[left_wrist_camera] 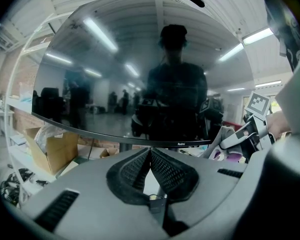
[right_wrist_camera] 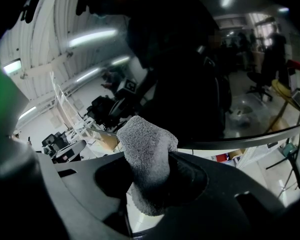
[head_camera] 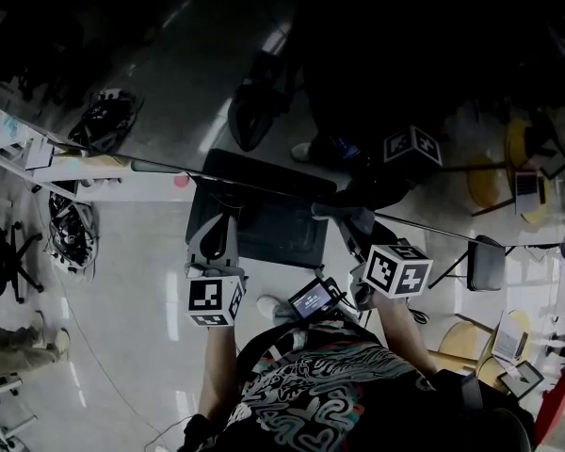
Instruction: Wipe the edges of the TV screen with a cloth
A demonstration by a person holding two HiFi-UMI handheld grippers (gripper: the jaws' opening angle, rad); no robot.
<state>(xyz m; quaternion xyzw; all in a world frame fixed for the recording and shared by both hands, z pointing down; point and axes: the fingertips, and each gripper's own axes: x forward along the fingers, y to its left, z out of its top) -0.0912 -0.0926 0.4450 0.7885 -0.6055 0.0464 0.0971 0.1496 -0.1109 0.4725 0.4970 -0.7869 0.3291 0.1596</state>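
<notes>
Grey cloth [right_wrist_camera: 146, 146] clamped in right tool [right_wrist_camera: 151, 171], left tool [left_wrist_camera: 150, 151] closed and empty, before dark TV screen [left_wrist_camera: 115, 69]

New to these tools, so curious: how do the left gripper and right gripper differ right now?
The left gripper has jaws shut on nothing; the right gripper grips a grey cloth. In the head view the left gripper sits at the left side of the TV screen, the right gripper at its right side. Both face the screen.
</notes>
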